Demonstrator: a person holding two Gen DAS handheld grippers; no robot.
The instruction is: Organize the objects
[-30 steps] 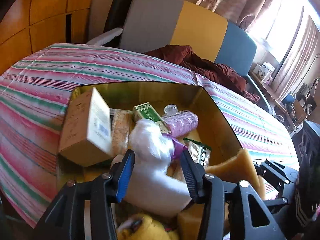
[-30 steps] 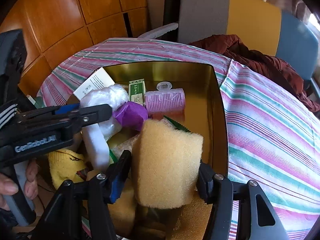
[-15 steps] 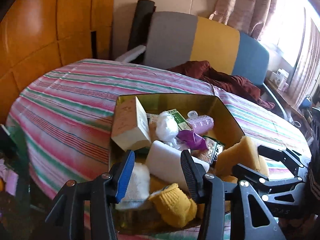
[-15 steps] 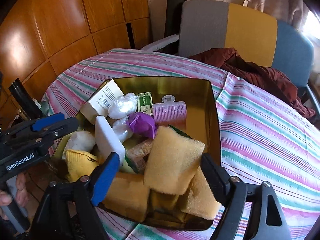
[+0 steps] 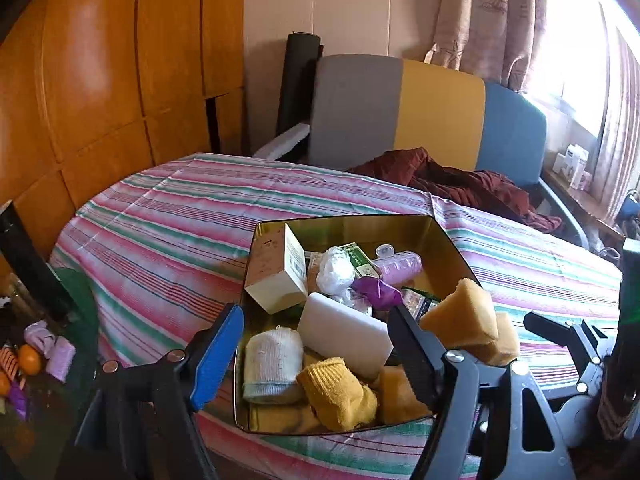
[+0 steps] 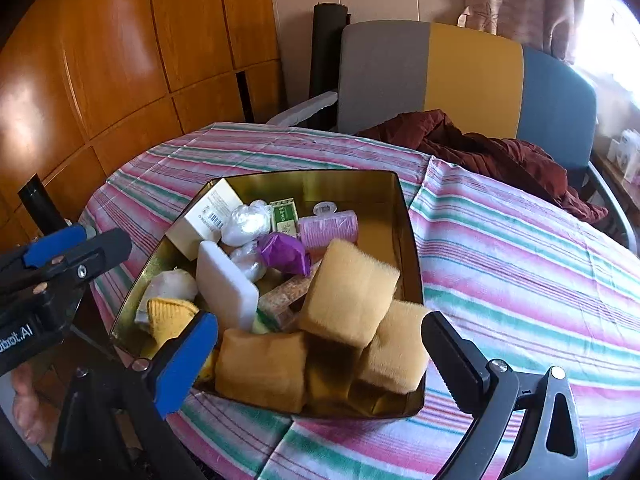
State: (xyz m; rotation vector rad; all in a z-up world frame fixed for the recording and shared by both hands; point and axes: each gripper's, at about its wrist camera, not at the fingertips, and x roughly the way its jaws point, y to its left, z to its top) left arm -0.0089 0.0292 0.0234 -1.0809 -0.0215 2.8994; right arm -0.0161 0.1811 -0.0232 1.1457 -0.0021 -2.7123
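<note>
A gold metal tin (image 5: pixel 352 226) (image 6: pixel 312 184) sits on the striped tablecloth, full of objects: a white sponge block (image 5: pixel 344 332) (image 6: pixel 224 284), yellow sponges (image 6: pixel 348 292) (image 5: pixel 460 312), a yellow sock (image 5: pixel 336 392), a white sock (image 5: pixel 272 360), a cream box (image 5: pixel 276 280), a pink hair roller (image 6: pixel 328 228) and a purple wrapper (image 6: pixel 284 252). My left gripper (image 5: pixel 316 344) is open and empty, above the tin's near edge. My right gripper (image 6: pixel 320 356) is open and empty, above the tin's near right corner. The left gripper also shows at the left of the right wrist view (image 6: pixel 76 248).
A round table with a pink and green striped cloth (image 6: pixel 520 264) holds the tin. A grey, yellow and blue chair (image 6: pixel 460 76) with a dark red garment (image 6: pixel 480 148) stands behind. Small items (image 5: pixel 40 356) lie on the floor at the left.
Both grippers have let go of the white sponge and the yellow sponge, opened wide and pulled back and up from the tin. Both sponges now lie in the tin.
</note>
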